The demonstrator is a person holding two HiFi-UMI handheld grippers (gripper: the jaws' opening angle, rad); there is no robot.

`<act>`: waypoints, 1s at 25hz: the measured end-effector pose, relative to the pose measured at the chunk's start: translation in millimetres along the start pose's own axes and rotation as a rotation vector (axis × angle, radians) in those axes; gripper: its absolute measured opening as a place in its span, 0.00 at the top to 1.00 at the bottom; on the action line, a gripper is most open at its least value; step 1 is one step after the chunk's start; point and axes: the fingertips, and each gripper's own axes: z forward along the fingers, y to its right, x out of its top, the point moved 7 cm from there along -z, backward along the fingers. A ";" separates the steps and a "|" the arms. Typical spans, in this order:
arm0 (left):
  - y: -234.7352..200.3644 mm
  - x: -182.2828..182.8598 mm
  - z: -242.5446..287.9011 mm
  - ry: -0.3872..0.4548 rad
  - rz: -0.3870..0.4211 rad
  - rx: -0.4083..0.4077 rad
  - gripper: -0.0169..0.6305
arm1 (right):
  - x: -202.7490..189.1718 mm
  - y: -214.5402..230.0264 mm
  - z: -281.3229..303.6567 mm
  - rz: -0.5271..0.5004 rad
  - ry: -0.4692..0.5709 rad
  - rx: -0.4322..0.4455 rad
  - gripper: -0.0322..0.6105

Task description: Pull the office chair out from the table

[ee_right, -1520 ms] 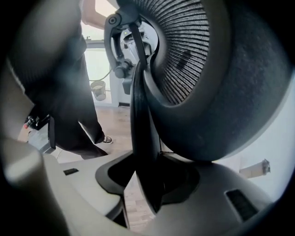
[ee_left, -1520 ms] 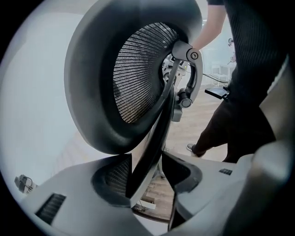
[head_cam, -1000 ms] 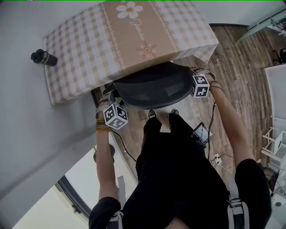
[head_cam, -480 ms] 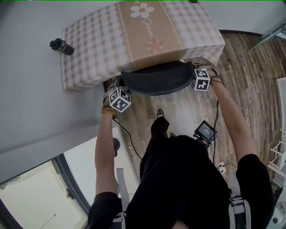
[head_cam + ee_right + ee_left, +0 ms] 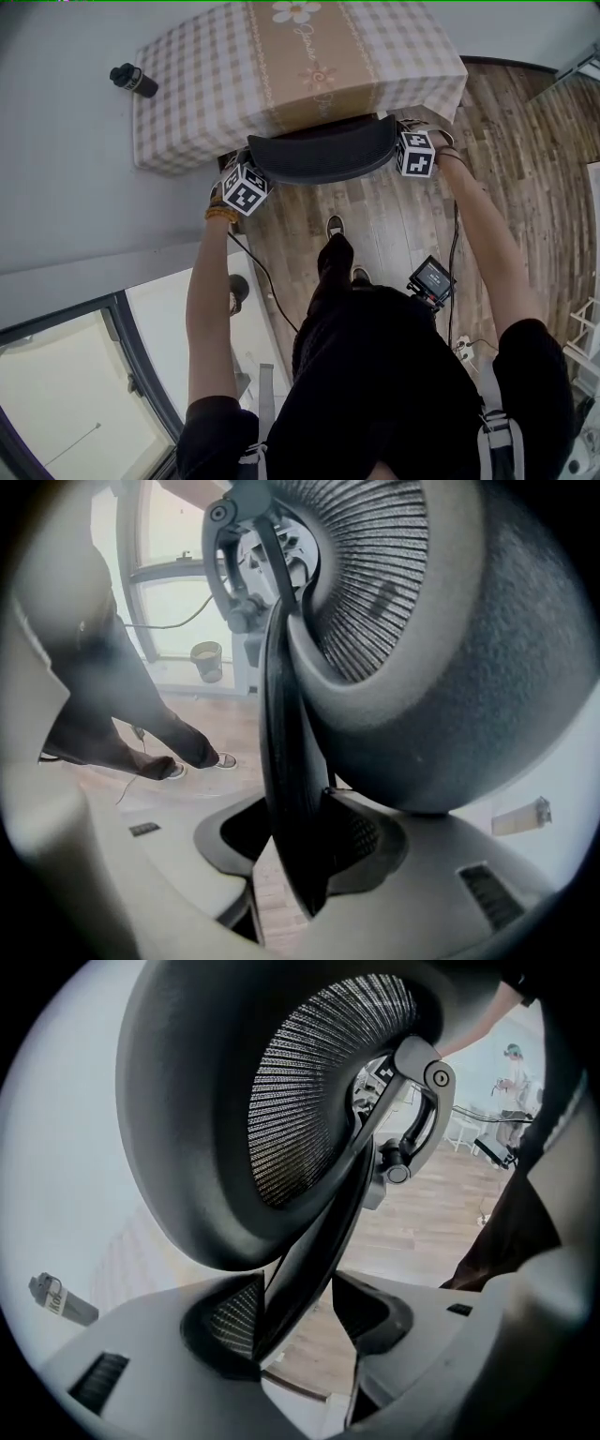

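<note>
Now, left arm (image 5: 208, 281): stretched forward and down from the shoulder, its hand at the left end of the backrest.
Right arm (image 5: 487, 253): stretched the same way to the backrest's right end, so the two arms bracket the chair.
Left gripper (image 5: 295, 1321): jaws wide and just now opening. The thin dark rim of the backrest stands between them, lying against one pad with a clear gap to the other, so nothing is clamped.
Right gripper (image 5: 305, 841): jaws narrower and closed on the same rim at the other end. The rim fills the space between the pads.
Office chair (image 5: 323, 150): its curved black mesh backrest stands just at the near edge of the table. The seat is out of sight below it.
Table (image 5: 187, 103): covered by a checked cloth with a brown flowered runner down the middle. The cloth hangs over the edge right behind the backrest.
Bottle (image 5: 133, 80): dark, lying on its side on the grey surface beside the table, well apart from the chair. Its contents cannot be told.
Pail (image 5: 206, 661): pale, on the floor by the window in the right gripper view. Its inside is not visible.
Person: standing on the wooden floor (image 5: 394, 225), one shoe (image 5: 335, 226) near the chair.
</note>
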 end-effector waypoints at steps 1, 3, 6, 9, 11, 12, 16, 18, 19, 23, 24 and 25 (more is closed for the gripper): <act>5.9 -1.5 -1.5 0.000 -0.002 0.003 0.61 | -1.5 -5.9 -1.2 -0.005 0.004 -0.005 0.70; 17.8 -5.3 -4.9 0.003 -0.004 0.011 0.60 | -2.6 -17.9 -4.6 -0.018 0.012 -0.018 0.70; 37.9 -10.2 -12.9 0.008 -0.014 0.024 0.60 | -3.1 -38.8 -11.3 -0.036 0.022 -0.034 0.71; 62.0 -16.7 -19.8 0.008 -0.031 0.019 0.59 | -6.1 -65.0 -14.4 -0.045 0.026 -0.028 0.72; 72.2 -17.9 -24.0 -0.011 -0.039 0.007 0.59 | -7.0 -76.3 -17.4 -0.051 0.029 -0.029 0.72; 76.3 -18.6 -26.1 -0.027 -0.043 0.000 0.59 | -7.0 -81.0 -19.5 -0.054 0.030 -0.035 0.73; 98.1 -22.0 -33.8 -0.054 -0.063 -0.001 0.59 | -9.3 -102.0 -26.8 -0.068 0.032 -0.061 0.74; 112.5 -24.6 -39.6 -0.054 -0.070 0.006 0.59 | -11.0 -113.0 -30.9 -0.078 0.035 -0.062 0.74; 119.3 -26.4 -42.6 -0.056 -0.072 0.009 0.59 | -11.6 -118.1 -33.1 -0.083 0.037 -0.061 0.74; 144.5 -30.8 -52.1 -0.059 -0.069 0.003 0.59 | -15.2 -139.8 -41.3 -0.097 0.041 -0.059 0.74; 150.9 -31.7 -54.5 -0.058 -0.069 0.004 0.59 | -16.0 -145.3 -42.7 -0.100 0.042 -0.060 0.74; 156.9 -32.7 -56.9 -0.058 -0.071 0.007 0.59 | -16.7 -150.1 -43.9 -0.102 0.043 -0.062 0.74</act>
